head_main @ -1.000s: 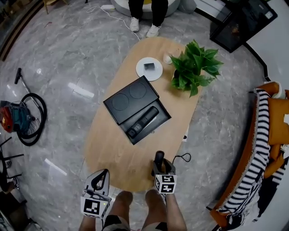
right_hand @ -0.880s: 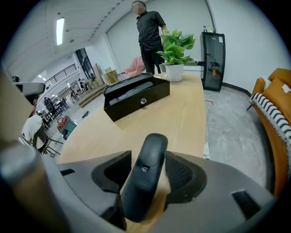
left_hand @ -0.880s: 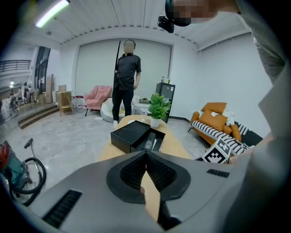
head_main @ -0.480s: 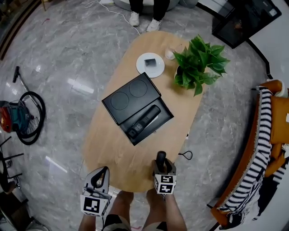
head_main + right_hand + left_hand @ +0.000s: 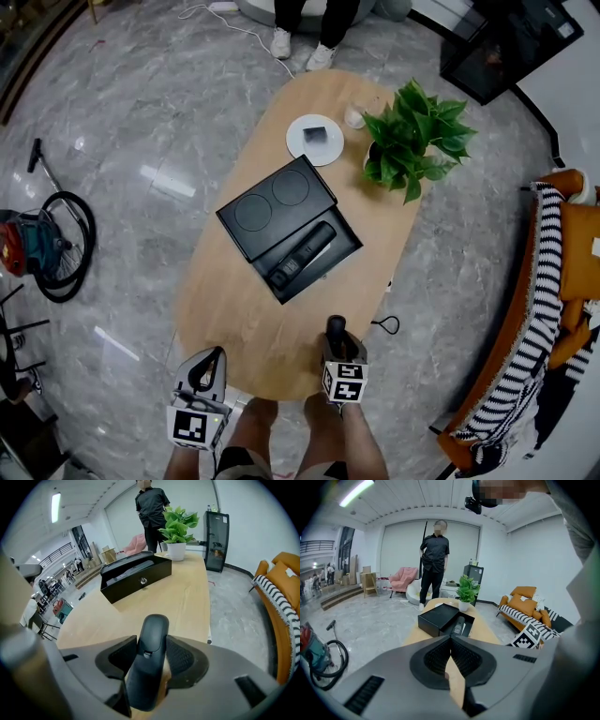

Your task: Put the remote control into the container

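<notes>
Wood table [image 5: 230,314] on marble floor [image 5: 117,112]

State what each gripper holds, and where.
The right gripper clamps a black remote control by its sides, one end jutting past the jaws. The left gripper is shut, empty.

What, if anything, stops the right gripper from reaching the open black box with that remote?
Probably nothing, so likely yes: only bare wooden table lies between the right gripper, which is shut on the remote control, and the open black box ahead of it.

Grey marble floor [image 5: 122,112], orange sofa [image 5: 574,246] — white walls [image 5: 520,555], ceiling strip light [image 5: 356,491]
</notes>
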Action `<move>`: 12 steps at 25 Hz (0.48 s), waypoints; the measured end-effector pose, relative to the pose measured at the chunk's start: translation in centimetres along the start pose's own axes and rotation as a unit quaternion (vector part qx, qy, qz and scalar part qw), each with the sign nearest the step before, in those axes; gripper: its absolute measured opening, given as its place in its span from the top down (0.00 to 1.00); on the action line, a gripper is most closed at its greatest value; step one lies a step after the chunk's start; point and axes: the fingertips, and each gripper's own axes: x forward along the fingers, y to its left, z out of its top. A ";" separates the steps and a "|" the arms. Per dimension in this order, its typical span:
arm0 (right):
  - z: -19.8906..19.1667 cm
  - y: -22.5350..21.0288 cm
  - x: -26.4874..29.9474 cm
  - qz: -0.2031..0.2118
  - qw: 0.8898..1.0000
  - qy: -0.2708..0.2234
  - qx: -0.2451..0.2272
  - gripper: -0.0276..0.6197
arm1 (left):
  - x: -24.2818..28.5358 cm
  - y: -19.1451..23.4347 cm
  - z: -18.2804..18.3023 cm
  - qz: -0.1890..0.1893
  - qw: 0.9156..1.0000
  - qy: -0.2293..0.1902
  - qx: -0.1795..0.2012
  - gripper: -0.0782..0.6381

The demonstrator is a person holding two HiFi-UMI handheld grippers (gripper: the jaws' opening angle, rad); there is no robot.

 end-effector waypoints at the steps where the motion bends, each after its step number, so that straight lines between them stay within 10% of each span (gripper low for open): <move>1: 0.2 0.1 -0.2 0.000 1.000 -0.003 -0.002 0.64 | -0.1 0.1 0.1 0.000 1.000 -0.001 0.004 0.88; 12: 4.1 0.7 -4.7 -0.004 0.999 -0.033 -0.023 0.64 | -2.4 0.5 2.6 -0.008 0.999 -0.026 -0.022 0.88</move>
